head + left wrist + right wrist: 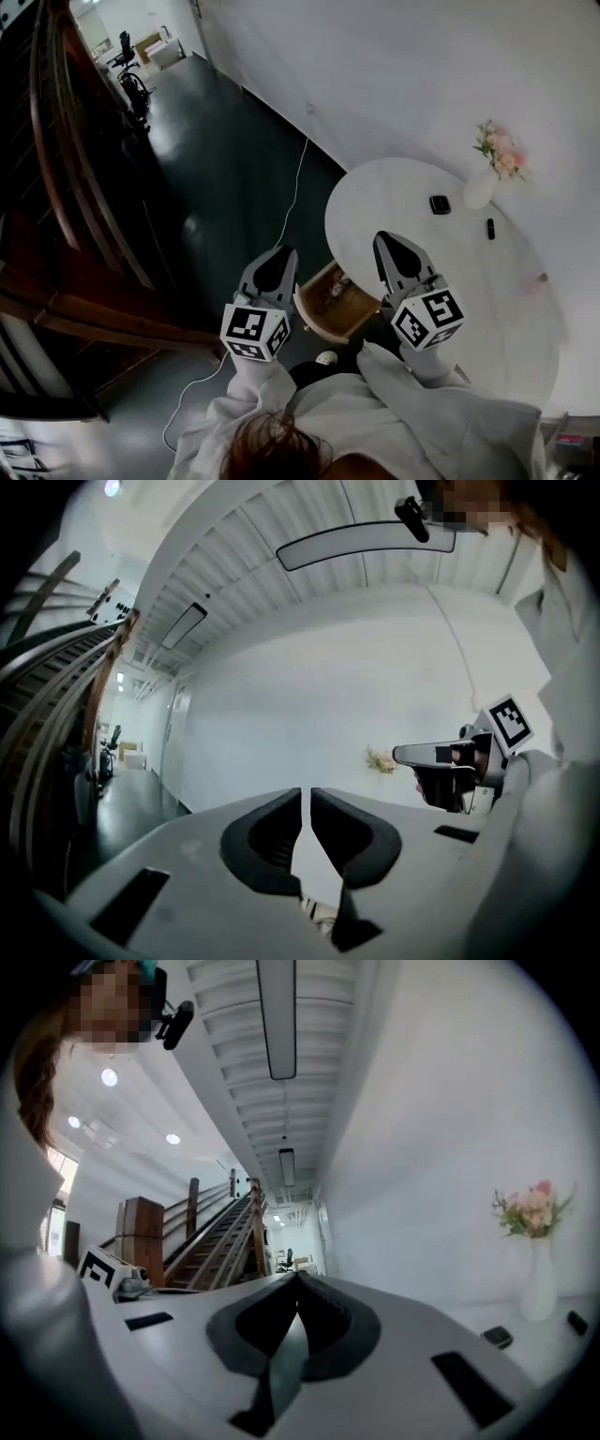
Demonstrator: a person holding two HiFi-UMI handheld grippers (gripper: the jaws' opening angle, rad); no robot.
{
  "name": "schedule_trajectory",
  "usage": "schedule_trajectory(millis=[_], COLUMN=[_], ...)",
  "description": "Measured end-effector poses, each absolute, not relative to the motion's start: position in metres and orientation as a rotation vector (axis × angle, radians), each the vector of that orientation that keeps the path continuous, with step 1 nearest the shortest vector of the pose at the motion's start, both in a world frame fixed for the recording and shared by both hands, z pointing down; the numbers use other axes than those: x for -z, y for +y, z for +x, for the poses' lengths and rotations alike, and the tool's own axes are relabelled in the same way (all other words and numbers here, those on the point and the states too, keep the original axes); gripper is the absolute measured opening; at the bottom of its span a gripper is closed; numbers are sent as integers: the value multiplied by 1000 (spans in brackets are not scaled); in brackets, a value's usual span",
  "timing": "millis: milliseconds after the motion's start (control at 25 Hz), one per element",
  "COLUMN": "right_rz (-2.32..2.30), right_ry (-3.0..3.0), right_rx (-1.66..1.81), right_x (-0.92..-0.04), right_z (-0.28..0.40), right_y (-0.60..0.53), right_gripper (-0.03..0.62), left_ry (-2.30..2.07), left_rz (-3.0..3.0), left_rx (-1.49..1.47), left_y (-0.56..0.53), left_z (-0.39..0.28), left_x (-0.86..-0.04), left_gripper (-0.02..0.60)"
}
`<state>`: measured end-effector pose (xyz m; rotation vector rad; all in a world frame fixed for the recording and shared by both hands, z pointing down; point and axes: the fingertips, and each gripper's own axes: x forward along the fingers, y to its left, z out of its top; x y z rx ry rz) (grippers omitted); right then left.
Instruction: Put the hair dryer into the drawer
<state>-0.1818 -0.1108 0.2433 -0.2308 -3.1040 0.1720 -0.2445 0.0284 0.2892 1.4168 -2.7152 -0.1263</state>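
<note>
"Closest to us first: what are the two tools doing?"

"Both are held level in front of the person's white sleeves (403,398). The right gripper (298,1281) is clenched, its tips pressed together with nothing between them. The left gripper (306,797) is drawn in to a hairline slit, and it holds nothing either."

"So where is the hair dryer?"

"Just beyond the grippers and lower down, between the two, the wooden drawer (311,320) stands open under the near left edge of the table. Something pale and rounded lies inside it. I take that for the hair dryer (335,291), though it is too small from here to swear to."

"And the table itself?"

"It is a round white table (525,337). Toward its far side sits a small dark square thing (440,204). To the right of that, and apart from it, lies a slim dark stick (490,229). At the far edge a white vase (479,191) of pink flowers stands upright, close to the white wall (394,75)."

"Anything over on the left?"

"There is dark, glossy floor (225,169), with a white cable (295,183) trailing across it from the wall toward the person. Left of that run the rails of a wooden staircase (56,169). Far off, at the end of the room, there is an office chair (125,47)."
</note>
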Motion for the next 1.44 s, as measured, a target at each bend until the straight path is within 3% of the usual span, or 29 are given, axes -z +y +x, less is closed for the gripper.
schedule_trajectory(millis=[480, 1440], right_rz=[36, -2], right_ry=[-2987, -2910], right_rx=[-194, -312], right_x=[-291, -312], right_z=[-155, -149], right_y=[-140, -122], right_gripper=[49, 49], left_ry=[-2718, -2675], left_rz=[1368, 1315], left_rx=[130, 201], left_y=[28, 44], left_z=[-222, -216], left_x=[-309, -326], left_gripper=[15, 15])
